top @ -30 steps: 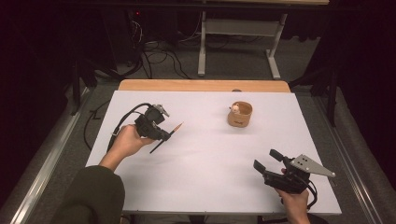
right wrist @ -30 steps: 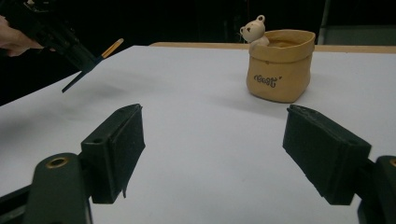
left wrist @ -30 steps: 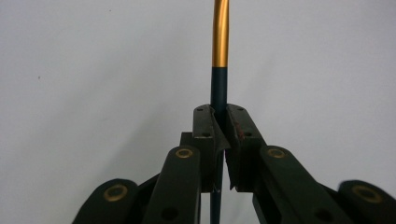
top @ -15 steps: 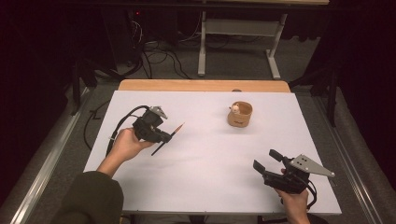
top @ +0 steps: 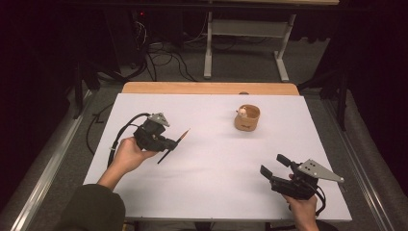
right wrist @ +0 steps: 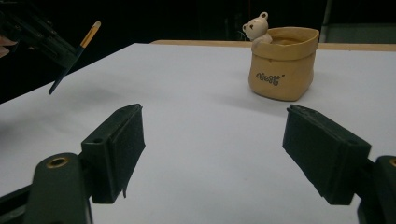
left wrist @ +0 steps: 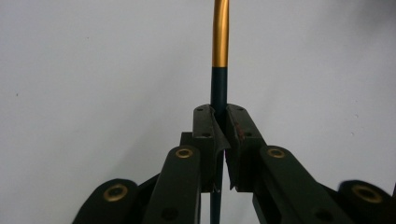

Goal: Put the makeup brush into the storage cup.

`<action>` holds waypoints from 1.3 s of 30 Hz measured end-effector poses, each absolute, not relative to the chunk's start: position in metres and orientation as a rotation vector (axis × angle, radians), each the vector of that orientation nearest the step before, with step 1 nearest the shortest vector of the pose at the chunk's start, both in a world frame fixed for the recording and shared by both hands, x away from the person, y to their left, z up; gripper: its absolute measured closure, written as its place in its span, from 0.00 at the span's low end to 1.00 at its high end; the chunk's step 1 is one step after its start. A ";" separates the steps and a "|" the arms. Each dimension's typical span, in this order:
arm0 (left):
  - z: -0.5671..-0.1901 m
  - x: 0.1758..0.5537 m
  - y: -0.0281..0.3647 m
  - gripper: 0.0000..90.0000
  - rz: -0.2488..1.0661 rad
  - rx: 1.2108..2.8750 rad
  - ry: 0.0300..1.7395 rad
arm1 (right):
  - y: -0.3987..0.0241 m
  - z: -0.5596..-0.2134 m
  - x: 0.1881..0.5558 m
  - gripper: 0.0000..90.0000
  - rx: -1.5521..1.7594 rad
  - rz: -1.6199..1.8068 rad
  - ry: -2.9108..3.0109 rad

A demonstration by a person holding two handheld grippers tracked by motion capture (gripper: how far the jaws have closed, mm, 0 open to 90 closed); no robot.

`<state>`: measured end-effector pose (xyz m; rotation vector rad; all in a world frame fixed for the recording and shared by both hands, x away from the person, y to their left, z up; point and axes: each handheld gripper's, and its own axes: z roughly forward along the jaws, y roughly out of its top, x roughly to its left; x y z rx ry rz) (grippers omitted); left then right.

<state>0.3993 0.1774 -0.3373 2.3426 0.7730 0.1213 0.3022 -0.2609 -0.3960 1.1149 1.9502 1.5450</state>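
My left gripper [top: 169, 144] hovers over the left part of the white table [top: 216, 163], shut on a thin pen [top: 183, 136]. The pen has a dark teal shaft and a gold end, and it points up and to the right. In the left gripper view the jaws pinch the dark shaft [left wrist: 219, 88], and the gold end rises past them. My right gripper [top: 273, 164] rests low at the table's near right, open with nothing between its pads [right wrist: 116, 149]. A tan pouch-shaped cup [top: 247, 118] with a small bear figure on its rim stands at the back right, apart from both grippers.
A wooden strip [top: 211, 88] runs along the table's far edge. Beyond it are a desk frame [top: 245, 43] and cables on the grey floor. The right gripper view has the cup [right wrist: 280, 65] ahead to the right and the held pen [right wrist: 88, 33] far left.
My left hand with the pen has drifted slightly toward the near edge. The right gripper has stayed in place, still open.
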 end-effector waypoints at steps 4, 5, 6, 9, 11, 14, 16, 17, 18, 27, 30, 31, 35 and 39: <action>-0.337 0.393 0.178 0.93 0.123 2.330 0.757 | -0.261 -0.396 0.302 0.25 1.113 1.546 1.948; -0.337 0.392 0.179 0.93 0.123 2.323 0.754 | -0.261 -0.396 0.302 0.25 1.114 1.545 1.947; -0.337 0.390 0.179 0.93 0.124 2.320 0.751 | -0.261 -0.396 0.302 0.25 1.117 1.544 1.946; -0.337 0.384 0.179 0.93 0.129 2.311 0.742 | -0.261 -0.396 0.302 0.25 1.115 1.544 1.944; -0.337 0.381 0.179 0.93 0.130 2.302 0.736 | -0.261 -0.396 0.301 0.25 1.117 1.546 1.943; -0.337 0.376 0.180 0.93 0.135 2.288 0.730 | -0.261 -0.396 0.302 0.25 1.119 1.544 1.944; -0.338 0.374 0.180 0.93 0.135 2.277 0.729 | -0.260 -0.396 0.302 0.25 1.117 1.544 1.945; -0.338 0.373 0.180 0.93 0.132 2.266 0.731 | -0.260 -0.396 0.302 0.25 1.123 1.545 1.945; -0.339 0.372 0.180 0.93 0.133 2.260 0.728 | -0.260 -0.396 0.302 0.25 1.120 1.543 1.947; -0.341 0.358 0.176 0.93 0.136 2.222 0.695 | -0.259 -0.396 0.302 0.25 1.121 1.538 1.945; -0.341 0.352 0.173 0.93 0.134 2.212 0.678 | -0.260 -0.396 0.301 0.25 1.122 1.537 1.941; -0.341 0.350 0.173 0.93 0.137 2.208 0.671 | -0.260 -0.396 0.301 0.25 1.124 1.540 1.942; -0.341 0.344 0.171 0.93 0.133 2.186 0.652 | -0.259 -0.396 0.302 0.25 1.122 1.535 1.951; -0.343 0.340 0.170 0.93 0.130 2.173 0.640 | -0.259 -0.397 0.303 0.25 1.126 1.532 1.952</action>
